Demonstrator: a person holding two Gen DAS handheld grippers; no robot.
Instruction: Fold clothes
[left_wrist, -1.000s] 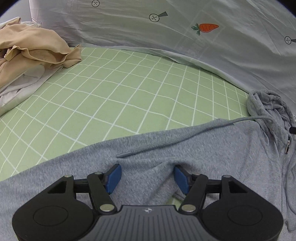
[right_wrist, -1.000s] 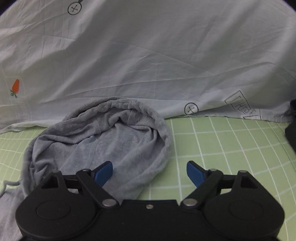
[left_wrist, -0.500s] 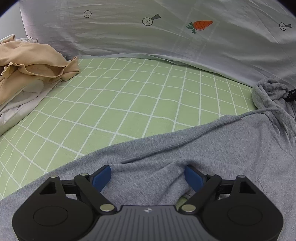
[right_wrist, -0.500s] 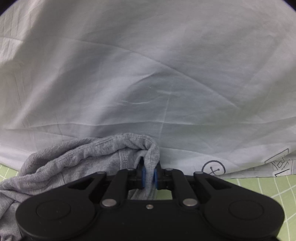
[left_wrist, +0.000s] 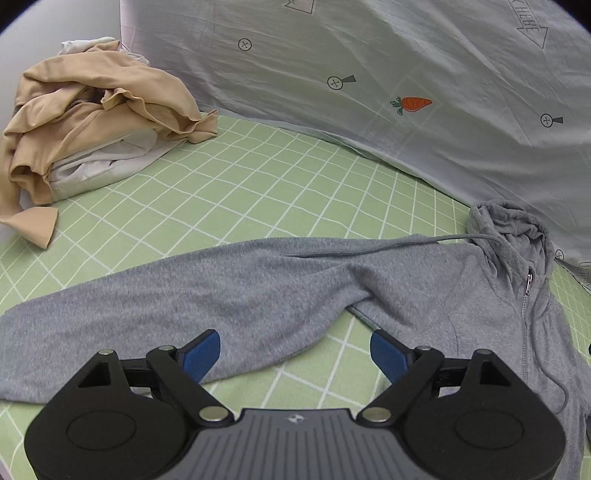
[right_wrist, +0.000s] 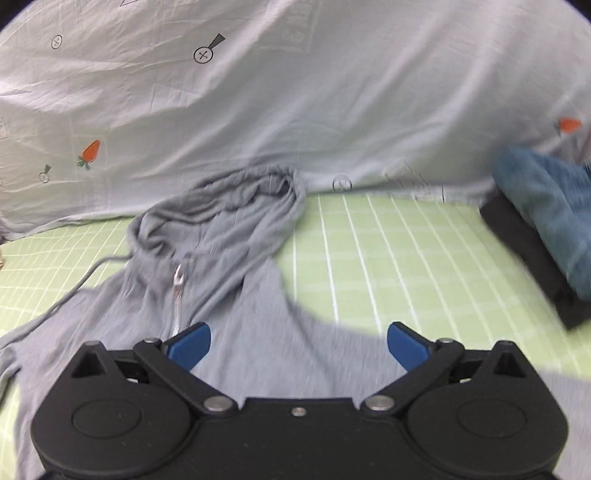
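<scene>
The right tool is opening, nothing between its pads; the left tool hovers spread wide over the grey zip hoodie on the green checked bedsheet.

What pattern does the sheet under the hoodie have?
Light green sheet with a white grid; clearest in the left wrist view.

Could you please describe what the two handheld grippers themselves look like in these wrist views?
Both are alike: the left gripper and right gripper each have a black body with two rounded lobes, angled black link arms on silver pivot pins, and blue-padded fingers. The left one's centre plate is ribbed grey with a small logo; the right's is plain black.
</scene>
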